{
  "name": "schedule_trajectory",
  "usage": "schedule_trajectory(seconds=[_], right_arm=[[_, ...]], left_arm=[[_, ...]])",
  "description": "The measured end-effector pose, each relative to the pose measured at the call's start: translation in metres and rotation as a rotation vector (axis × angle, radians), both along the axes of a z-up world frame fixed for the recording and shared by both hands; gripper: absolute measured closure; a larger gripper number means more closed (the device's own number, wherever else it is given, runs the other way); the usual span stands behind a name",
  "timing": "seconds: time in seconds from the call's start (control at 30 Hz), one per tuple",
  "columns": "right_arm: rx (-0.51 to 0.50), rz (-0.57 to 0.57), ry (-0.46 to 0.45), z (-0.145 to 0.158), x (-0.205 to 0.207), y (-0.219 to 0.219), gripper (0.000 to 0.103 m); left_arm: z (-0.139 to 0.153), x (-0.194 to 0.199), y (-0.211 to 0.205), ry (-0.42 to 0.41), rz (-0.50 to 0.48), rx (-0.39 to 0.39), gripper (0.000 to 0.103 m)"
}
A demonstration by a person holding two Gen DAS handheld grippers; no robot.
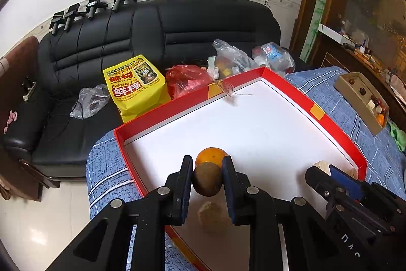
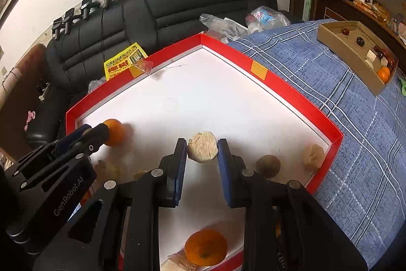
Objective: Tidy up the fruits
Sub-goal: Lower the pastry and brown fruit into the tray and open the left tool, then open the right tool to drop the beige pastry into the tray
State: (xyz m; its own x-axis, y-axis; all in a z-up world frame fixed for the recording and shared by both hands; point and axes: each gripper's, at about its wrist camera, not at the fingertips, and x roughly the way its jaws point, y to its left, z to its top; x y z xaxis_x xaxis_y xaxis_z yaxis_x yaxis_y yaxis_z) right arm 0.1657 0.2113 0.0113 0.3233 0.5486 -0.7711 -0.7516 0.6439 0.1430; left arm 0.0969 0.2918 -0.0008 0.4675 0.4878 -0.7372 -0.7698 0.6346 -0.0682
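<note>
A red-rimmed tray (image 1: 162, 113) with a white floor lies on a blue checked cloth. My left gripper (image 1: 207, 169) is shut on a brown kiwi (image 1: 206, 180), held just above the tray floor. An orange (image 1: 212, 156) rests right behind the kiwi, and a pale rough lump (image 1: 212, 217) lies below it. My right gripper (image 2: 202, 146) is shut on another pale rough lump (image 2: 202, 147) over the tray (image 2: 299, 98). Loose in the tray are a second kiwi (image 2: 268, 165), a beige lump (image 2: 314, 156) and a near orange (image 2: 205, 250). The left gripper (image 2: 102, 130) hides its kiwi in the right wrist view.
A cardboard box (image 2: 355, 52) holding several small fruits sits on the blue cloth (image 2: 355, 144) to the right. Behind the tray is a black sofa (image 1: 152, 24) with a yellow bag (image 1: 134, 85) and plastic bags (image 1: 187, 79). A wooden cabinet (image 1: 355, 55) stands at far right.
</note>
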Motion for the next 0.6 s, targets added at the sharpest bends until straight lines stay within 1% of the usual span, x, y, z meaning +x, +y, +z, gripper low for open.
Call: schedule_trajectory(seconds=[0.17,0.2,0.23,0.27,0.3,0.33,0.37,0.47,0.6], right_arm=[[-0.019,0.007,0.016,-0.002,0.002,0.001,0.078],[-0.022,0.008,0.017,-0.002,0.002,0.001,0.075],[-0.025,0.004,0.013,-0.002,0.002,0.0,0.071],[-0.023,0.0,0.008,-0.001,0.002,-0.001,0.057],[-0.026,-0.01,-0.002,0.001,0.002,-0.003,0.055],[-0.033,-0.019,-0.014,0.002,0.002,-0.005,0.055],[-0.033,-0.022,-0.017,0.004,0.003,-0.009,0.054],[-0.018,-0.044,-0.021,0.01,0.004,-0.022,0.043],[-0.005,-0.064,-0.029,0.019,0.0,-0.039,0.042]], left_arm=[[-0.001,0.004,-0.005,0.01,-0.032,-0.025,0.081],[-0.002,0.006,-0.006,0.024,-0.04,-0.036,0.079],[-0.004,0.007,-0.008,0.036,-0.044,-0.041,0.071],[-0.005,0.007,-0.009,0.049,-0.037,-0.038,0.06],[-0.005,0.006,-0.009,0.056,-0.028,-0.037,0.056],[-0.006,0.005,-0.009,0.053,-0.026,-0.044,0.049],[-0.006,0.004,-0.009,0.048,-0.024,-0.054,0.044],[-0.002,0.002,-0.014,0.039,-0.035,-0.057,0.04],[0.009,0.0,-0.029,0.025,-0.063,-0.03,0.039]])
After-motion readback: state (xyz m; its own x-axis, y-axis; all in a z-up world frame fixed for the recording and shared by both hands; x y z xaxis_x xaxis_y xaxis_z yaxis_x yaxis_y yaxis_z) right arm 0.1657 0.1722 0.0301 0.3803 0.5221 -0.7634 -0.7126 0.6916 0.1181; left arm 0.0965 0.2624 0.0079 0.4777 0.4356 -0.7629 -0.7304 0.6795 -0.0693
